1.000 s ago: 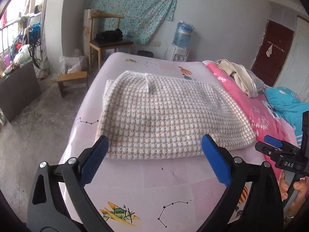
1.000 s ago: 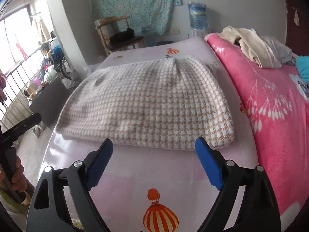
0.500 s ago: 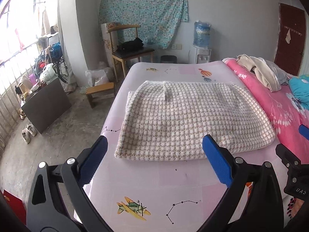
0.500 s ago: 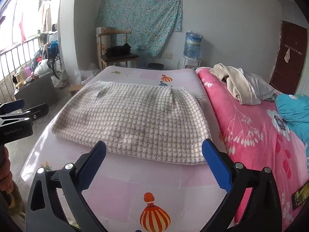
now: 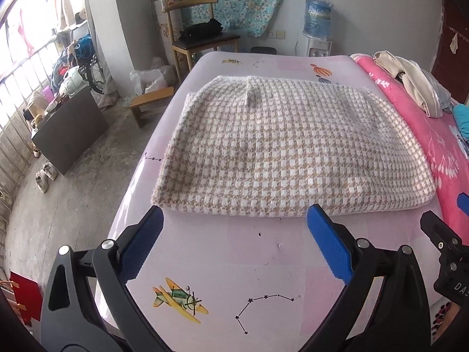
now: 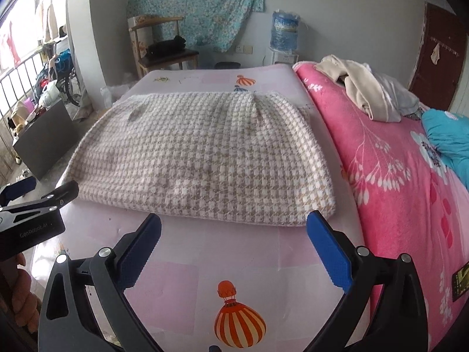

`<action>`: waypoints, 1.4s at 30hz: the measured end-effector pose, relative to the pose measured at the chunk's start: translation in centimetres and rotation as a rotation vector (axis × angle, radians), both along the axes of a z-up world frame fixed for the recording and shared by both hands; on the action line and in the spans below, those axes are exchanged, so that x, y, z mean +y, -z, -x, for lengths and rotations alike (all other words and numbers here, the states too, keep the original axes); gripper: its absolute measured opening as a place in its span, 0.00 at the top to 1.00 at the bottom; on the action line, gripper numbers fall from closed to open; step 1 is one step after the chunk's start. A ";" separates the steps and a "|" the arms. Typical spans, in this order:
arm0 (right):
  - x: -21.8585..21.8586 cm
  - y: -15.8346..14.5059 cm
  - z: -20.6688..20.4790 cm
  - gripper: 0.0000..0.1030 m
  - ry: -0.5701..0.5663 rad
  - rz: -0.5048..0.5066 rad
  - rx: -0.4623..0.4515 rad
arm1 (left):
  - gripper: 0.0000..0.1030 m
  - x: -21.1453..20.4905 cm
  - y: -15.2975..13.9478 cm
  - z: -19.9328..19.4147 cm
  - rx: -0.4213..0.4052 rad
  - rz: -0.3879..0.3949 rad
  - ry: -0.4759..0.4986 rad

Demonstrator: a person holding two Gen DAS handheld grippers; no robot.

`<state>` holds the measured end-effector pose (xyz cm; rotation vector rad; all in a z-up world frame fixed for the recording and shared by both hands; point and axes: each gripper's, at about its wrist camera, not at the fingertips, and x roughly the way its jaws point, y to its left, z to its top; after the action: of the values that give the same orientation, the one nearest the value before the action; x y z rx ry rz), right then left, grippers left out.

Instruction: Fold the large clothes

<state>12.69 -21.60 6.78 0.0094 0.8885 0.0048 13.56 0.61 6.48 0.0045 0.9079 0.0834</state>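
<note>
Houndstooth knit garment (image 5: 293, 152), folded flat on a pink bed (image 5: 263, 278), lies just ahead of the left tongs (image 5: 234, 220) and right tongs (image 6: 234, 220), both wide open, gripping nothing.

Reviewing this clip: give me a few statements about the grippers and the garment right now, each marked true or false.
1. The left gripper is open, holding nothing. True.
2. The right gripper is shut on the beige-and-white houndstooth knit garment. False: it is open, short of the garment's near edge.
3. The garment lies folded on the pale pink printed sheet. True.
4. The garment hangs on the wooden chair. False: a black item sits there.
</note>
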 end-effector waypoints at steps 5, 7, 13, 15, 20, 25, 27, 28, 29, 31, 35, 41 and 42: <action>0.2 0.7 -0.6 0.06 0.003 -0.007 0.028 | 0.08 -0.3 1.3 -0.6 0.056 0.017 0.001; 0.4 0.9 -0.7 0.06 -0.001 0.000 0.039 | 0.08 -0.7 1.6 -0.8 0.067 0.006 0.010; 0.7 1.4 -1.0 0.06 -0.008 0.003 0.068 | 0.08 -1.4 2.0 -1.0 0.087 -0.013 0.029; 0.8 1.6 -1.0 0.06 -0.011 0.003 0.075 | 0.08 -1.6 2.2 -1.0 0.092 -0.018 0.036; 0.9 1.6 -0.9 0.06 -0.012 0.017 0.076 | 0.08 -1.9 2.3 -1.0 0.098 -0.017 0.042; 0.8 1.6 -0.8 0.06 -0.011 0.026 0.076 | 0.08 -2.0 2.2 -0.8 0.095 -0.011 0.048; 0.8 1.6 -0.8 0.06 -0.010 0.027 0.077 | 0.08 -2.0 2.2 -0.8 0.096 -0.007 0.049; 0.8 1.6 -0.8 0.06 -0.011 0.029 0.077 | 0.08 -2.0 2.2 -0.8 0.097 -0.005 0.050; 0.8 1.6 -0.8 0.06 -0.011 0.030 0.077 | 0.08 -2.0 2.2 -0.8 0.097 -0.002 0.050; 0.8 1.6 -0.8 0.06 -0.010 0.031 0.077 | 0.08 -2.0 2.2 -0.7 0.099 0.003 0.052; 0.8 1.5 -0.7 0.06 -0.010 0.032 0.075 | 0.08 -2.0 2.1 -0.7 0.097 0.010 0.054; 0.6 1.4 -0.7 0.06 -0.004 0.039 0.077 | 0.08 -1.9 2.1 -0.7 0.100 0.023 0.058; 0.7 1.5 -0.7 0.06 -0.003 0.041 0.078 | 0.08 -1.9 2.1 -0.7 0.101 0.023 0.058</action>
<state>13.38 -20.92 5.31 -0.0300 0.9669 -0.0108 14.29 -1.32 4.36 0.0137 1.0086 0.0183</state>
